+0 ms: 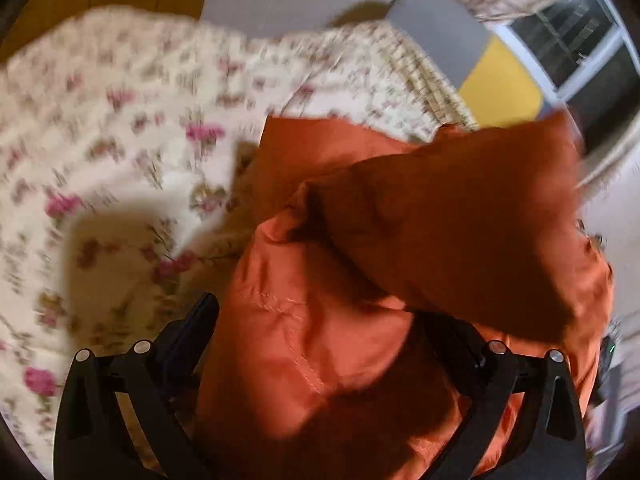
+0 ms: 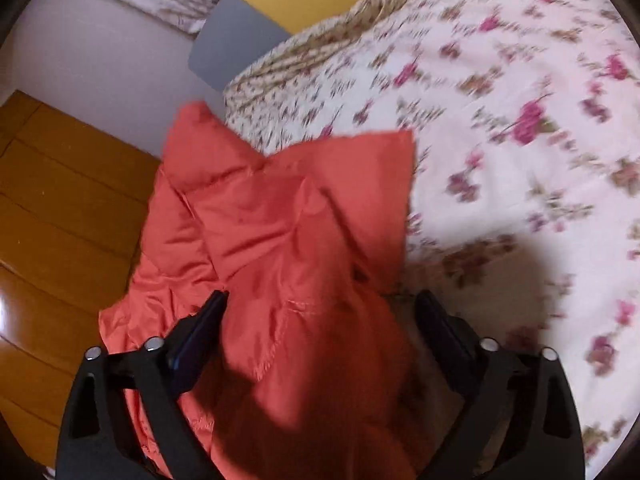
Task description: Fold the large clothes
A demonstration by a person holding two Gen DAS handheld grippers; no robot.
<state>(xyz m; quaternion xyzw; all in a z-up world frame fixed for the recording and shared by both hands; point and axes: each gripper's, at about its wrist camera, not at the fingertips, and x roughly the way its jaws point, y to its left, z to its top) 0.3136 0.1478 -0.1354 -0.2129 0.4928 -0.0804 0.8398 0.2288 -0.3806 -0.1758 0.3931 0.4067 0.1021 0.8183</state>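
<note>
1. In the left wrist view, the left gripper [image 1: 316, 320] stands spread wide, its black fingers [image 1: 196, 320] at about 7 and 5 o'clock of the frame. The puffy orange quilted nylon garment [image 1: 360, 240] bulges up between them, but neither pad appears to press on it. The picture is blurred, so light contact cannot be ruled out.

2. From that gripper the garment runs toward 12 to 2 o'clock. A darker padded flap lies doubled over the lighter panel, and a stitched seam sits close to the left finger. The garment rests on the bed's cream bedspread with pink flowers [image 1: 120, 120], which fills the frame from 8 to 12 o'clock.

3. In the right wrist view, the right gripper [image 2: 320, 312] is also spread. Its left finger [image 2: 204, 320] rests against or just beside the orange cloth, while its right finger stands apart over shadowed bedspread.

4. Here the garment [image 2: 280, 220] extends from 6 toward 11 o'clock. Its long axis runs away from the gripper, and its left edge hangs past the bed toward the glossy wooden plank floor [image 2: 60, 200] at 9 o'clock.

5. Judgement: both grippers sit at the near end of the garment, about equally close. The next grasp probably depends on each taking a near corner, with the fold going along the long axis toward 12 o'clock.
</note>
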